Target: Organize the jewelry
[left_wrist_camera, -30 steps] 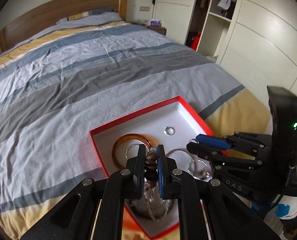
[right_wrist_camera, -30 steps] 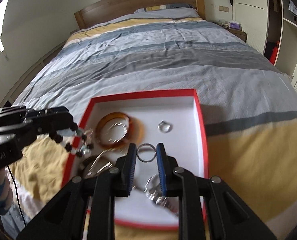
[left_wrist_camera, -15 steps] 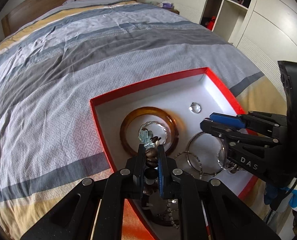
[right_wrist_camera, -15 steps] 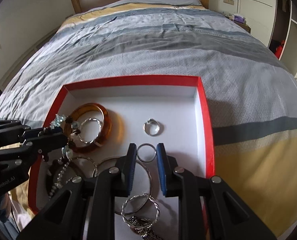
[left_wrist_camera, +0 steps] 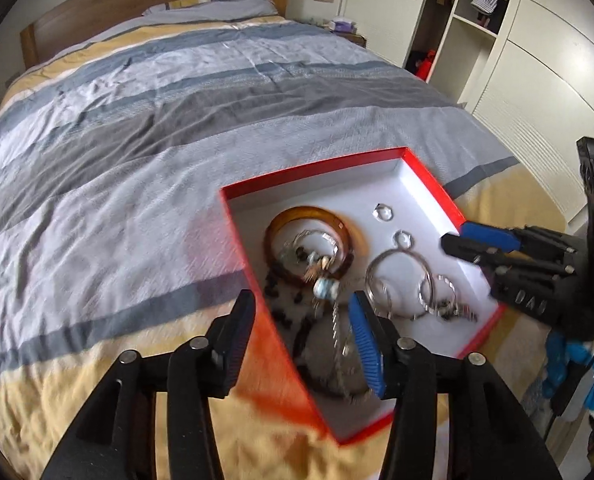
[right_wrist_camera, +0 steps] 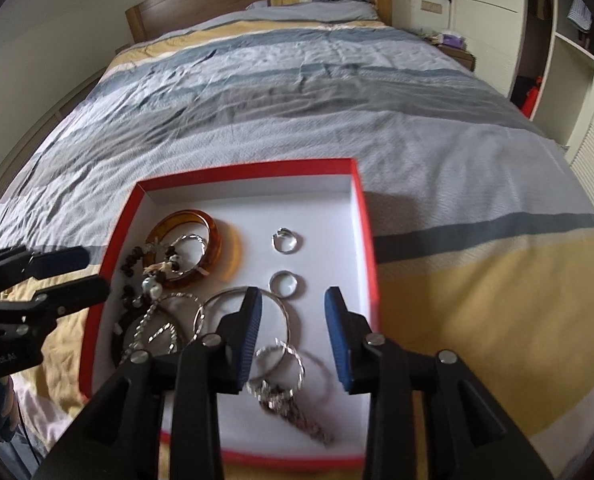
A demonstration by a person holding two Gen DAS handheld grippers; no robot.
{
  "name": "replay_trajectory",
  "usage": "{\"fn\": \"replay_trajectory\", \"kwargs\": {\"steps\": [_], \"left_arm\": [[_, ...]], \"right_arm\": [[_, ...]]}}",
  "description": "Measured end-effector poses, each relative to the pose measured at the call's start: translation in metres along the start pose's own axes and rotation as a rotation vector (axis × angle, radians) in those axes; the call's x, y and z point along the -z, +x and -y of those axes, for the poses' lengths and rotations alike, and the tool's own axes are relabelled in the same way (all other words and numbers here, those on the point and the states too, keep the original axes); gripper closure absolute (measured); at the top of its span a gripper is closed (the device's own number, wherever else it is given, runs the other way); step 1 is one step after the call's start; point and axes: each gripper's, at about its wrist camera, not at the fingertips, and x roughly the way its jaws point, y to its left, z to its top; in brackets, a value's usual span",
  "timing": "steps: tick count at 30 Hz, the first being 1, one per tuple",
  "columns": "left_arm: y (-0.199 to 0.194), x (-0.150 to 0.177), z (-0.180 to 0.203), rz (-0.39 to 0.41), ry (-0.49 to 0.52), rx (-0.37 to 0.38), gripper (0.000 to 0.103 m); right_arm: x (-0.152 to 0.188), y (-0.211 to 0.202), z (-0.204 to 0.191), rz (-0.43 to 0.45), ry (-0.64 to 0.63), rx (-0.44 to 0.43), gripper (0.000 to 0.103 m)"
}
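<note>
- Writing: right tongs [left_wrist_camera: 463, 242] body shows letters "DAS" upside down in left wrist view; left tongs [right_wrist_camera: 77, 276] body shows partial white text, approx. "...Robot.AI", cut off at frame edge.
- Left tongs: jaws opening, approx. half spread. Straddle near-left wall of red box [left_wrist_camera: 429, 178]. Beaded bracelet [left_wrist_camera: 323, 286] and chain [left_wrist_camera: 337, 328] lie between/below pads; no pad contact seen, but view blurred.
- Right tongs: jaws opening, moderately apart, nothing gripped. Small ring [right_wrist_camera: 284, 283] lies on box floor just ahead of tips.
- Jewelry location: all inside box, on striped bed cover [right_wrist_camera: 297, 80]. Amber bangle [right_wrist_camera: 211, 228] at left, second ring [right_wrist_camera: 285, 240] centre, large hoop [right_wrist_camera: 217, 300] and keyring [right_wrist_camera: 281, 360] nearer cam.
</note>
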Motion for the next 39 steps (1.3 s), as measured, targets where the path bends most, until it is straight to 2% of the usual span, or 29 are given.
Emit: {"fn": "replay_trajectory", "kwargs": {"steps": [7, 10, 14, 18, 24, 31, 39], "left_arm": [[-0.058, 0.035, -0.024, 0.068, -0.059, -0.102, 0.046], [-0.086, 0.055, -0.037, 0.103, -0.093, -0.163, 0.038], [-0.114, 0.085, -0.057, 0.118, -0.153, -0.228, 0.031], [-0.138, 0.118, -0.078, 0.115, -0.220, -0.258, 0.025], [-0.173, 0.153, -0.097, 0.156, -0.260, -0.318, 0.020], [-0.208, 0.178, -0.110, 0.220, -0.290, -0.363, 0.017], [-0.233, 0.194, -0.110, 0.276, -0.304, -0.407, 0.013]], "right_arm": [[0.017, -0.037, -0.024, 0.024, 0.026, -0.003, 0.071], [0.026, -0.052, -0.047, 0.037, 0.017, -0.031, 0.065], [0.041, -0.068, -0.084, 0.046, -0.013, -0.069, 0.059], [0.058, -0.080, -0.120, 0.045, -0.048, -0.087, 0.054], [0.080, -0.096, -0.156, 0.066, -0.040, -0.071, 0.049], [0.096, -0.120, -0.184, 0.112, -0.061, -0.034, 0.037], [0.106, -0.139, -0.201, 0.152, -0.096, -0.019, 0.034]]}}
